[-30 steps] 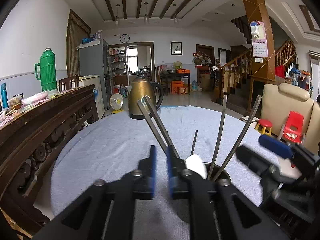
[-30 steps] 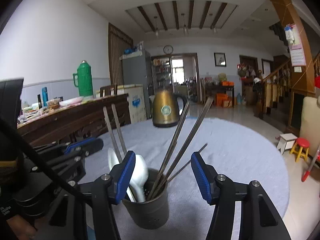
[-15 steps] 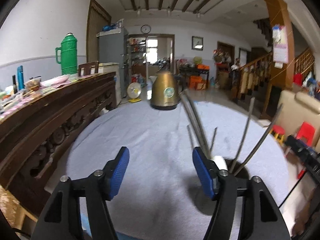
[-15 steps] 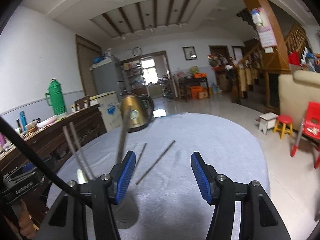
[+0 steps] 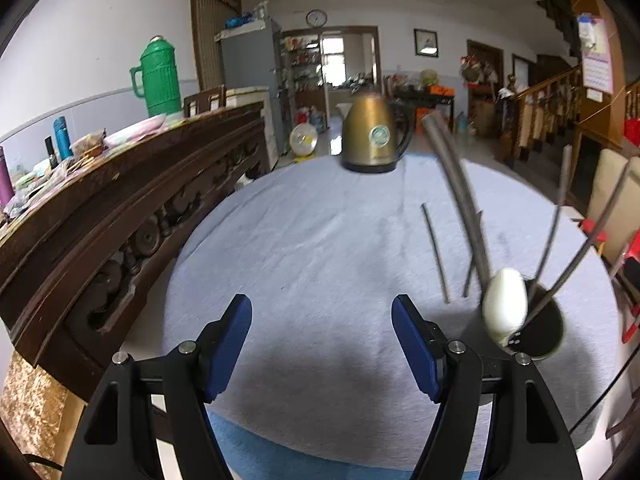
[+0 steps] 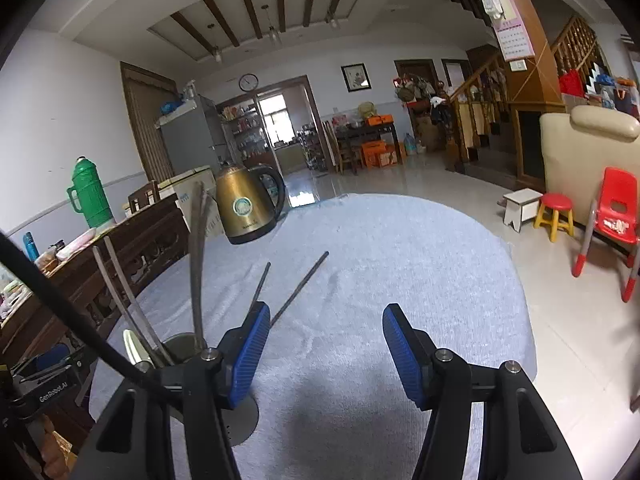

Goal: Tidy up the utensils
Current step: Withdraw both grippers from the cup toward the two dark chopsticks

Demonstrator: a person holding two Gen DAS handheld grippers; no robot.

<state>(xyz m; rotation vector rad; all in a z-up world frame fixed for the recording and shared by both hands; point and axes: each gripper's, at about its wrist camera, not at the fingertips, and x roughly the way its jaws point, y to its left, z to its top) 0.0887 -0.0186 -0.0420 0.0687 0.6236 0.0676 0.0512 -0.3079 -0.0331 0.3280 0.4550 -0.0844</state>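
Left wrist view: the left gripper (image 5: 322,344) is showing only its blue pads and black arms; the hand behind it is lying out of frame. Its jaws are standing spread with nothing between them, having just been opening. One second earlier they were pinching a pair of chopsticks; that pair (image 5: 460,196), blurred, is now leaning in the utensil holder (image 5: 554,332), clear of the jaws. The holder is sitting on the surface (image 5: 312,248) at the right of the gripper; its lower wall is cut off by the gripper arm. A white spoon (image 5: 505,306) and two more metal sticks (image 5: 576,236) are standing in it. Two loose chopsticks (image 5: 437,256) are lying on the cloth beyond the holder, the farther one partly hidden behind the blurred pair. A gold kettle (image 5: 374,140) is standing at the far edge.

Right wrist view: the right gripper (image 6: 326,356) is holding its jaws spread and empty above bare cloth. The holder (image 6: 188,346) is sitting at the left, mostly hidden behind the left jaw arm and a black cable (image 6: 60,308). A second earlier the holder was standing between these jaws; it is now outside them. The two loose chopsticks (image 6: 300,288) are lying ahead, their near ends hidden by the left pad.
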